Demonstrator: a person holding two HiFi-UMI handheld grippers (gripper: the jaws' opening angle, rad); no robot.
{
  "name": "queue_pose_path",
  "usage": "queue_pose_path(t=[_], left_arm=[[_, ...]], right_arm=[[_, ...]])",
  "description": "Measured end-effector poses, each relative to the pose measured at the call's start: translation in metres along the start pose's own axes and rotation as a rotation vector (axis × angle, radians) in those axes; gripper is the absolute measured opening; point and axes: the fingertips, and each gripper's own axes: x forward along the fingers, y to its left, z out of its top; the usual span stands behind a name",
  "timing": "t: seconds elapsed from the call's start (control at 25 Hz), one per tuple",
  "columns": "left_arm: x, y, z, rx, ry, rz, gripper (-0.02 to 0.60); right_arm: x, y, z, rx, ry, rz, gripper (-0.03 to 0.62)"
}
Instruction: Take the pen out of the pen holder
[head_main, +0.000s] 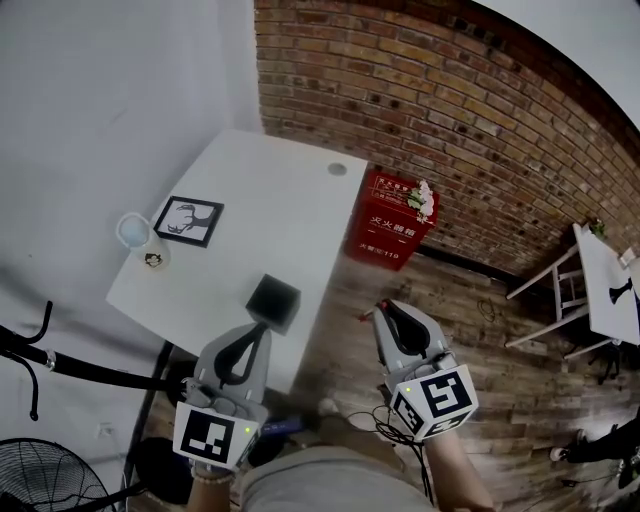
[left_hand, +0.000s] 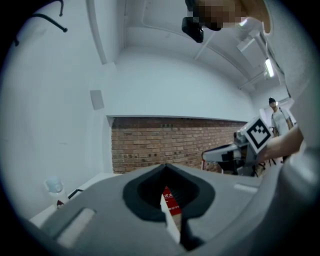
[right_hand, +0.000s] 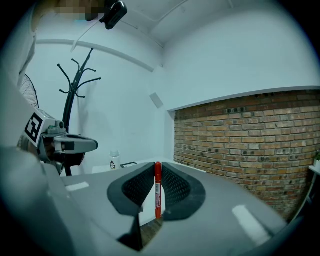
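A black square pen holder stands on the white table near its front edge. My left gripper hovers just on the near side of the holder, its jaws shut with nothing between them; its tips meet in the left gripper view. My right gripper is off the table's right edge, above the wooden floor. It is shut on a red pen, which stands upright between the jaws. Whether the holder still contains anything cannot be made out.
A framed deer picture, a small bottle and a round cup sit at the table's left side. A red box stands against the brick wall. A fan is at the lower left.
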Motion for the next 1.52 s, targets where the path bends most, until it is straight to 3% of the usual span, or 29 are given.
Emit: queue_pose_path(t=[0.64,1.2,1.52], left_arm=[[-0.0014,0.0039,-0.0023,-0.014,0.016,0.006,-0.005],[0.0011,0.0082,0.0023,0.014,-0.040,0.007,-0.005],[0.0010,0.0051,-0.0025,-0.011,0.017,0.006,-0.005]], right_arm=[[0.0055,0.0072,0.0068,-0.014,-0.008,0.019,0.042],[0.0087,0.0084,0.0062,-0.017,-0.002,0.023,0.041],[0.0087,0.0069,0.0068,-0.013,-0.001,0.023,0.042]])
